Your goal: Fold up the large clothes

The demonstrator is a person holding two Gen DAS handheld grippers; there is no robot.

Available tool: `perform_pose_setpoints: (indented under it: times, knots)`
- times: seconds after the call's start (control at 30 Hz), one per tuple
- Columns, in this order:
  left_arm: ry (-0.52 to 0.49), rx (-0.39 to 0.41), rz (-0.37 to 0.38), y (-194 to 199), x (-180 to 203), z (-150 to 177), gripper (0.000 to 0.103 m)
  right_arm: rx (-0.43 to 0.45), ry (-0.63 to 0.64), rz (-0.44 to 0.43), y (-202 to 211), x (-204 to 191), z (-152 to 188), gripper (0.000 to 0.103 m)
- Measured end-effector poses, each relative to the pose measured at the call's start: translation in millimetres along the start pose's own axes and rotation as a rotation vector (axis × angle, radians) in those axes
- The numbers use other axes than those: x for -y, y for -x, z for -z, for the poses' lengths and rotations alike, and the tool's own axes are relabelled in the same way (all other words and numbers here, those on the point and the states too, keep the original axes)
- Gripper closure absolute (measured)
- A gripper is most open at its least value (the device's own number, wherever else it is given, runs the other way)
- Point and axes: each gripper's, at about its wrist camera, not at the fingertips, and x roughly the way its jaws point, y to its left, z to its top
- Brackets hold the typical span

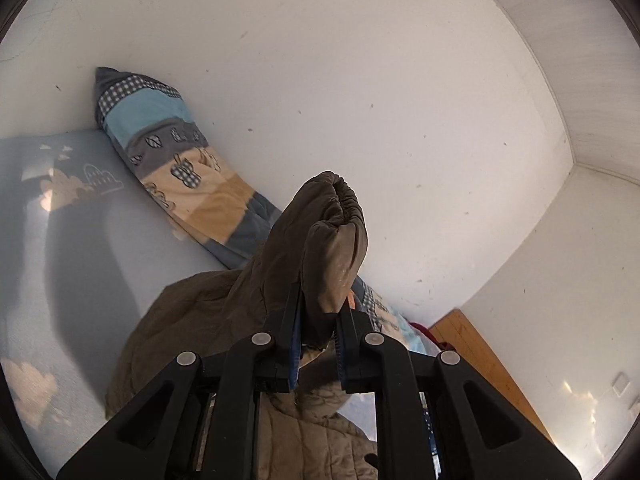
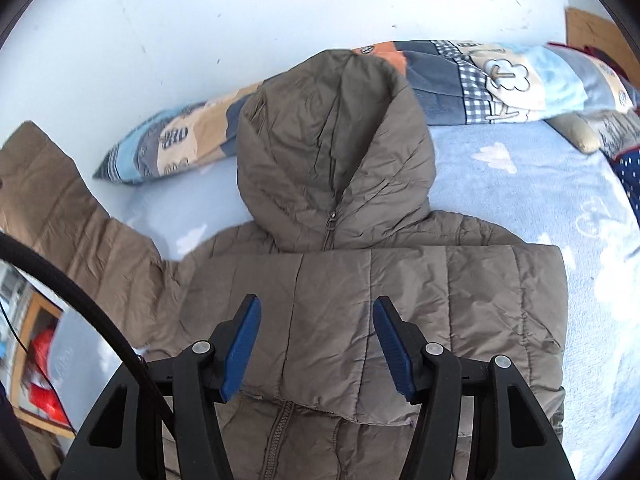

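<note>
The left tool (image 1: pixel 318 320) pinches the cuff of the jacket's sleeve (image 1: pixel 332 232), lifted above the bed (image 1: pixel 80 248). The right tool (image 2: pixel 316 344) hovers with jaws apart and nothing between them, over the other sleeve (image 2: pixel 420 300), which is already folded across the grey-brown puffer jacket (image 2: pixel 340 360). The jacket lies flat on the bed, hood (image 2: pixel 336 140) toward twelve o'clock. To fold well, carry the raised cuff across the chest toward three o'clock, keeping the sleeve taut and untwisted. Beyond, the patterned blanket (image 2: pixel 500 76) shows cartoon prints; no readable writing.
</note>
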Motion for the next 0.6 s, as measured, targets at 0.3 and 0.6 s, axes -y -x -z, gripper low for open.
perform_pose_setpoints:
  times: [0.3,0.6]
  knots:
    - [-0.091,-0.193,0.045,-68,73,85,0.090,0.059,-0.157,-0.106,38,48,-12,0.040]
    - [-0.197,-0.411,0.057,-145,128,205,0.090,0.143,-0.308,-0.128,81,109,-18,0.040]
